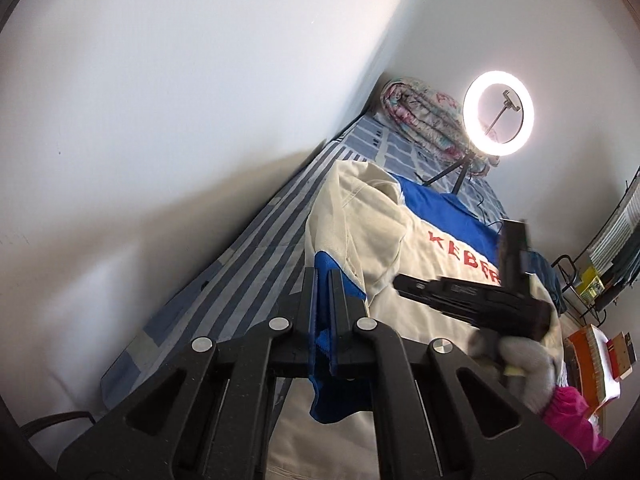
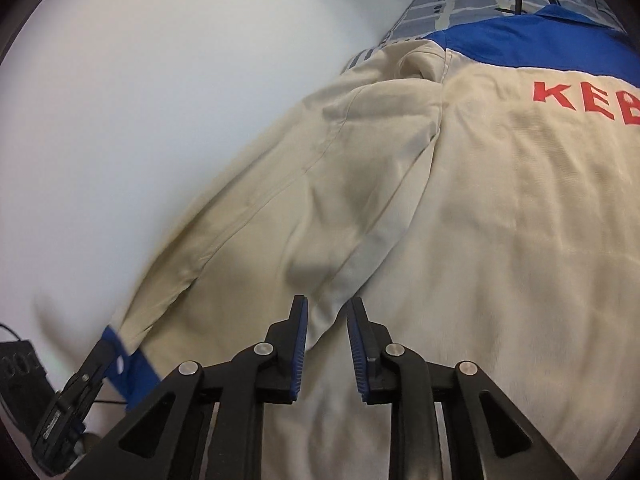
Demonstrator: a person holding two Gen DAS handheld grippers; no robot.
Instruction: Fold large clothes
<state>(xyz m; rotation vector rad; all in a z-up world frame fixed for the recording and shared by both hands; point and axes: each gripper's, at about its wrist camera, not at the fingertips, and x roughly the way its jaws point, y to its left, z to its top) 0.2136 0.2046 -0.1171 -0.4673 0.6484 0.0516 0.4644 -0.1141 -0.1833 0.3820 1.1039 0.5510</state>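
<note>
A large cream jacket [image 2: 500, 208] with a blue yoke and red letters lies back-up on the bed; it also shows in the left wrist view [image 1: 440, 256]. My left gripper [image 1: 323, 276] is shut on the blue cuff [image 1: 323, 340] of the left sleeve [image 1: 356, 216] and holds it lifted off the bed. In the right wrist view the left gripper [image 2: 102, 346] shows at lower left, clamped on that cuff [image 2: 132, 364]. My right gripper [image 2: 327, 306] is open just above the sleeve seam [image 2: 360, 252] near the armpit. It also shows in the left wrist view [image 1: 400, 282].
The bed has a blue and grey patterned sheet [image 1: 256, 240] beside a white wall [image 1: 180, 100]. A lit ring light [image 1: 499, 114] on a tripod and a rolled floral quilt [image 1: 424, 116] stand at the bed's far end. Pink cloth [image 1: 572, 416] and books [image 1: 592, 360] lie at right.
</note>
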